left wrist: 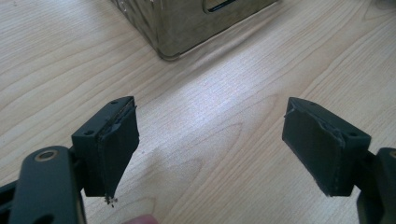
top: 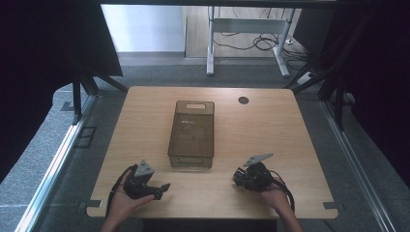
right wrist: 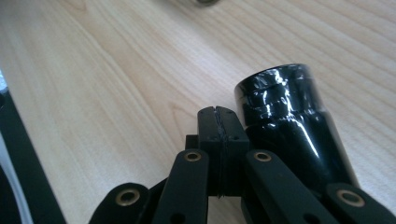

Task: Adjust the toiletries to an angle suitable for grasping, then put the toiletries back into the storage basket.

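Barely begun — left gripper (top: 163,187) gaping over bare table (top: 270,130), right gripper (top: 238,177) clamped empty beside a black taped cylinder (right wrist: 280,121), smoky plastic bin (top: 191,134) centred between and beyond them, untouched.

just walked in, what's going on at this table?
A person holds a two-jaw tool in each hand near the front edge of a wooden table. The left tool has its jaws wide apart with nothing between them, pointing toward a dark see-through bin in the middle of the table. The right tool is shut with nothing in it; a black cylinder shows right beside its jaws.
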The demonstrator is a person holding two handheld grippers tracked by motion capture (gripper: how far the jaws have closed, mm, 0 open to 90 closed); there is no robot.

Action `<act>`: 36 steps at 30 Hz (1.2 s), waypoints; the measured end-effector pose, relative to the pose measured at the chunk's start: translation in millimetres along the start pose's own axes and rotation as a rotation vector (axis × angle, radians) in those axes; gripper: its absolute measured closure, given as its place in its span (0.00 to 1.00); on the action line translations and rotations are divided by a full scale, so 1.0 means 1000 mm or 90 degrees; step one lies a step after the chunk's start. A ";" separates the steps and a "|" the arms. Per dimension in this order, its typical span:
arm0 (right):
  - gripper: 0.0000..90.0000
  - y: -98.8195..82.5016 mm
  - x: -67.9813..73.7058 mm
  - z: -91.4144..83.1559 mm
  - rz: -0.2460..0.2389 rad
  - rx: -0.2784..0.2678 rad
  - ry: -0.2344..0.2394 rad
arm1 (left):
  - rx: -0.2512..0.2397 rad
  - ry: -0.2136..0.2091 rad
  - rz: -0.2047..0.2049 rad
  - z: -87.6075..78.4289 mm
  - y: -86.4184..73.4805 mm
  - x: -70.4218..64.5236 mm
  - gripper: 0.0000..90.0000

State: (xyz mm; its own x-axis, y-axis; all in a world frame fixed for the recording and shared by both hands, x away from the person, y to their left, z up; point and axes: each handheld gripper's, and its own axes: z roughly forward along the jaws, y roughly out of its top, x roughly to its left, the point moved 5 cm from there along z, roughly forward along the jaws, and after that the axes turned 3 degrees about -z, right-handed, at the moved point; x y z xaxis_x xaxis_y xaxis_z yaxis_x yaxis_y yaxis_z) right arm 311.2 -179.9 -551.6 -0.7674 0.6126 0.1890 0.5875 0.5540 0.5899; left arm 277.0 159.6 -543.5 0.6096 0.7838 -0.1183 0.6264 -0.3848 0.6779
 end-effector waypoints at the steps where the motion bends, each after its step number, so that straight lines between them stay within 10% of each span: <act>1: 1.00 0.000 0.000 0.000 0.000 0.000 0.000 | 0.000 0.000 0.000 0.000 0.000 0.000 0.21; 25: 0.96 0.009 -0.013 -0.023 0.026 -0.074 -0.046 | 0.006 -0.001 0.002 0.002 -0.001 0.000 0.21; 36: 0.55 0.003 -0.015 -0.042 0.007 -0.044 -0.116 | 0.008 0.001 0.002 0.002 -0.001 0.000 0.21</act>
State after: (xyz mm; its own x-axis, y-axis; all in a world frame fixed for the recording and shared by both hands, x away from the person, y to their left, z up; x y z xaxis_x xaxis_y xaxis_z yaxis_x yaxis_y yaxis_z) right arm 314.0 -210.6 -519.8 -0.6977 0.7144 0.0540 0.5724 0.5105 0.6417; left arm 277.4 158.8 -545.6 0.6107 0.7835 -0.1152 0.6305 -0.3931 0.6692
